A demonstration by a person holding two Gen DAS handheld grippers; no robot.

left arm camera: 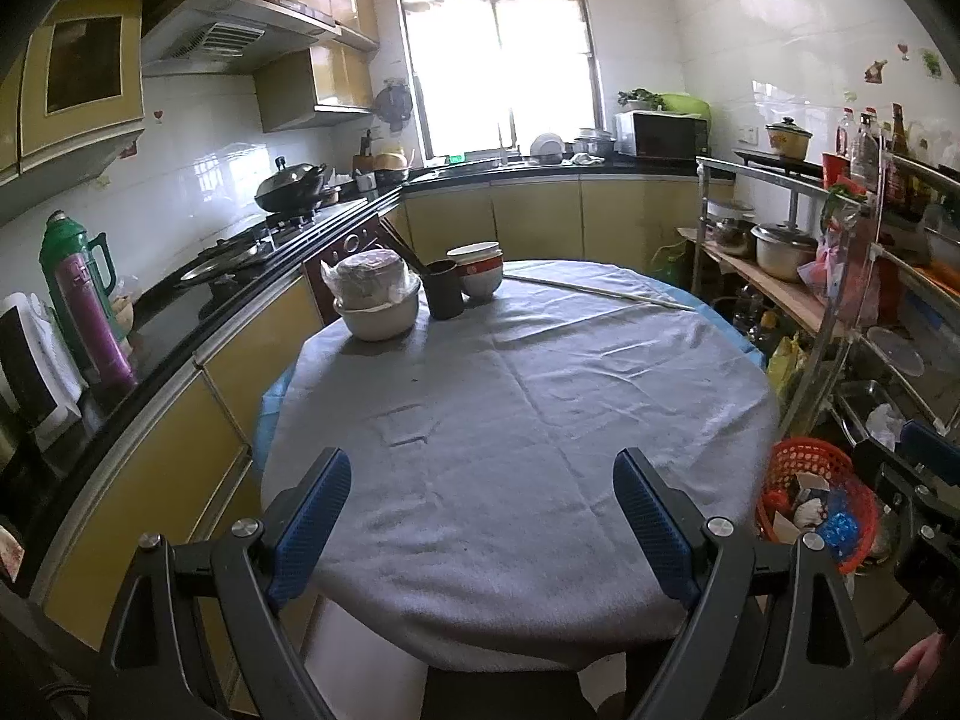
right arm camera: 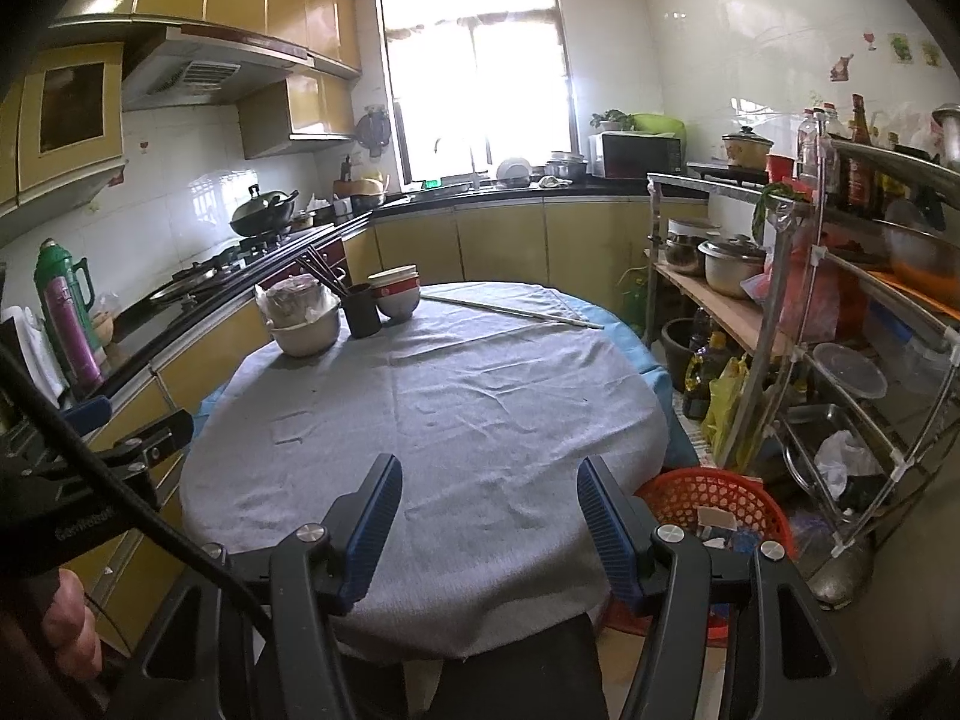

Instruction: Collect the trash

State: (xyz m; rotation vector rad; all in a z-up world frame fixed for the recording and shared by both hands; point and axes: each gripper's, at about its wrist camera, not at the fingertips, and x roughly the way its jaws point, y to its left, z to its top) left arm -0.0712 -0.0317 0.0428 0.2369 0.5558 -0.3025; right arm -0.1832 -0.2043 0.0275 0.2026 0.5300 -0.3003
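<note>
Jaws on both my grippers stand apart with nothing between them: the left gripper [left arm camera: 483, 516] wide, the right gripper [right arm camera: 489, 525] somewhat narrower. Trash [right arm camera: 717, 519] lies in the red basket [right arm camera: 708, 489] on the floor, at about four o'clock off the bench [right arm camera: 432, 396], just beside its edge. At the bench's eleven o'clock stand stacked bowls [right arm camera: 303, 318], a dark cup [right arm camera: 362, 312] holding chopsticks and a red-banded bowl [right arm camera: 396, 294]. One long stick [right arm camera: 510, 307] lies at its one o'clock.
</note>
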